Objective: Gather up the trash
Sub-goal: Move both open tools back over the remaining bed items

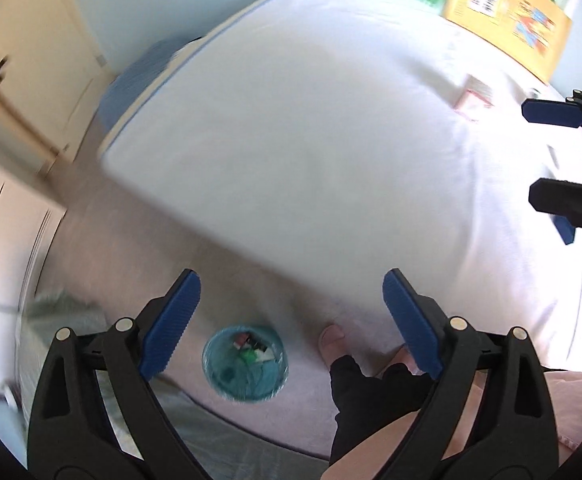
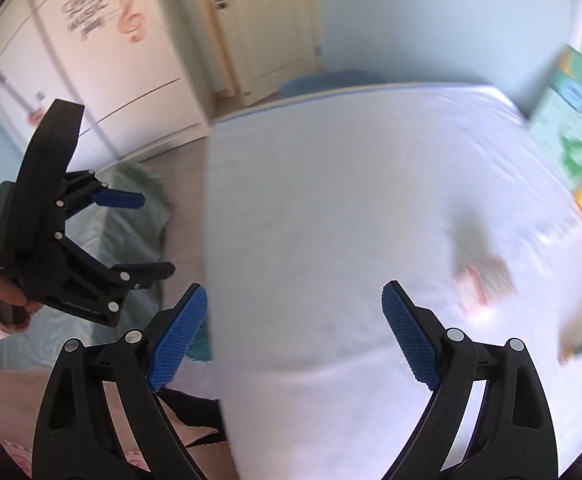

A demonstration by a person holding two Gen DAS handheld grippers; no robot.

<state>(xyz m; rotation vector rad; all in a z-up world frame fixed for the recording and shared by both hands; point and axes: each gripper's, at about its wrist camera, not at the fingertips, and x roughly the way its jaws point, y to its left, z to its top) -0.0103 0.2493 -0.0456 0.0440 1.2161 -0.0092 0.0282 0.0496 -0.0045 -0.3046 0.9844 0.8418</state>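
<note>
My left gripper (image 1: 291, 280) is open and empty, hanging over the floor at the near edge of the white bed (image 1: 311, 140). Below it on the floor stands a teal bin (image 1: 245, 362) with several bits of trash inside. My right gripper (image 2: 295, 292) is also open and empty, above the bed (image 2: 331, 220). A blurred pink and white wrapper (image 2: 485, 284) lies on the sheet to its right, with a smaller dark scrap (image 2: 577, 340) nearer the right edge. The same wrapper (image 1: 473, 98) appears in the left wrist view, beside the right gripper (image 1: 531, 154). The left gripper (image 2: 157, 234) shows at the left of the right wrist view.
A person's foot (image 1: 333, 336) and black trouser leg stand beside the bin. Colourful boxes (image 1: 503, 16) lean along the bed's far side. A pale green cloth (image 2: 131, 216) lies on the floor left of the bed. A wardrobe (image 2: 103, 60) with stickers and a door (image 2: 259, 28) stand behind.
</note>
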